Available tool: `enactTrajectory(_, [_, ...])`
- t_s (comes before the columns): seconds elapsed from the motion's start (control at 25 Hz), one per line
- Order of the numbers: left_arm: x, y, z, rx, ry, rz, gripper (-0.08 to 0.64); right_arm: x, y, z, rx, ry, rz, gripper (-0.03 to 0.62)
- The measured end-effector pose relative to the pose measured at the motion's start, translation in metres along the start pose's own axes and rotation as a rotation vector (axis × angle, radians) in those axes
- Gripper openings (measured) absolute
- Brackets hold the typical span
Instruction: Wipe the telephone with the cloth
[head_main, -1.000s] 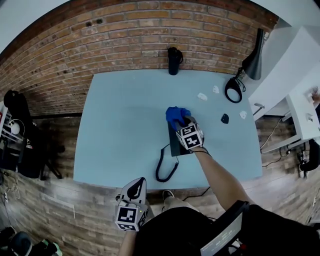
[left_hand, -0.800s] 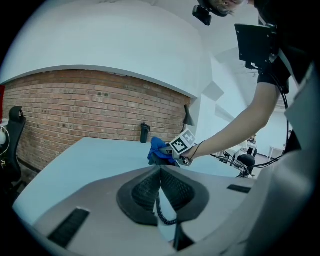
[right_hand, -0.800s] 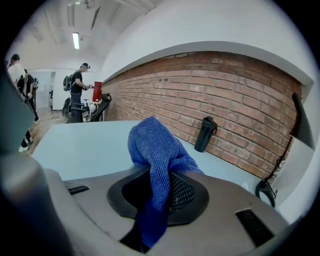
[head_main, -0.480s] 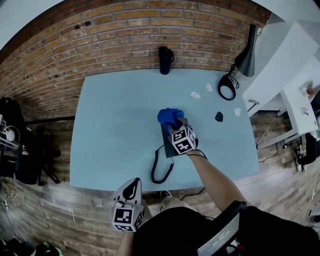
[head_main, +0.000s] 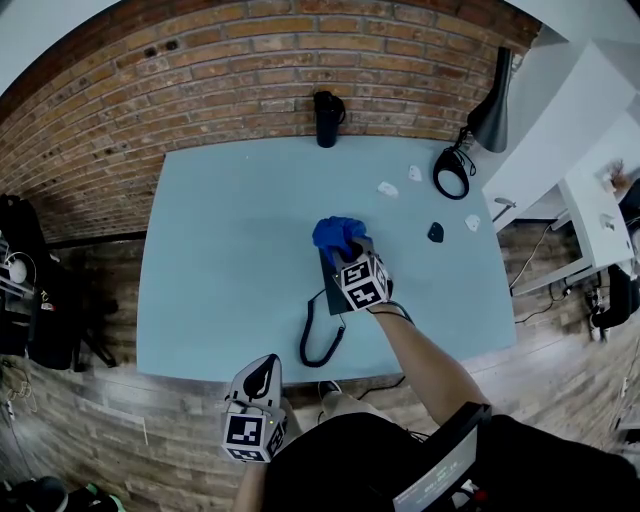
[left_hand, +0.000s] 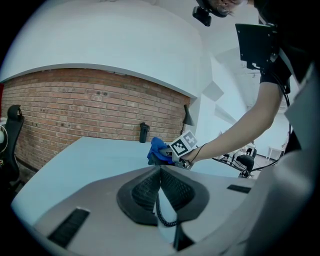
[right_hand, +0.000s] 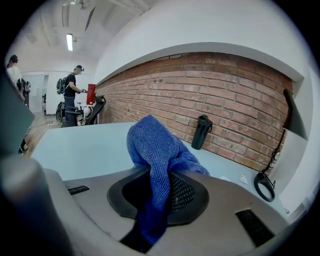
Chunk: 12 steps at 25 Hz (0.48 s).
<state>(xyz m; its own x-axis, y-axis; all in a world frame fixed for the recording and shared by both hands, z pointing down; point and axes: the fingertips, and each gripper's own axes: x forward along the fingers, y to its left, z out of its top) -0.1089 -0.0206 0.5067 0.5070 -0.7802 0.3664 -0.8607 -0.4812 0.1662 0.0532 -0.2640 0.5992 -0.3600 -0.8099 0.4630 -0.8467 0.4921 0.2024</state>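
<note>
A: How far is the wiping?
B: Under way, I think. The right gripper (head_main: 347, 252) pinches the cloth (head_main: 336, 234) on the telephone (head_main: 330, 290), mid-table (head_main: 220, 260).
A: And the left gripper (head_main: 265, 372)?
B: Fingers pressed together, empty, near the table edge.

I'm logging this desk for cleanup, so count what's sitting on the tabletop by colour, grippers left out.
Blue: 1, the cloth
Black: 4, the telephone, the bottle, the desk lamp, a small object
White: 3 small pieces
Total: 8
</note>
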Motion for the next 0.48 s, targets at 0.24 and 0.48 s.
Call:
enactTrajectory(0.24, [0.0014, -0.0001, -0.0007, -0.004, 0.005, -0.005, 0.018, -0.0035, 0.0049, -0.0037, -0.009, 0.003, -0.01, 0.077])
enactTrajectory(0.48, [0.0027, -0.0016, -0.0014, -0.005, 0.006, -0.007, 0.018, -0.0065, 0.0084, -0.0072, -0.008, 0.003, -0.005, 0.077])
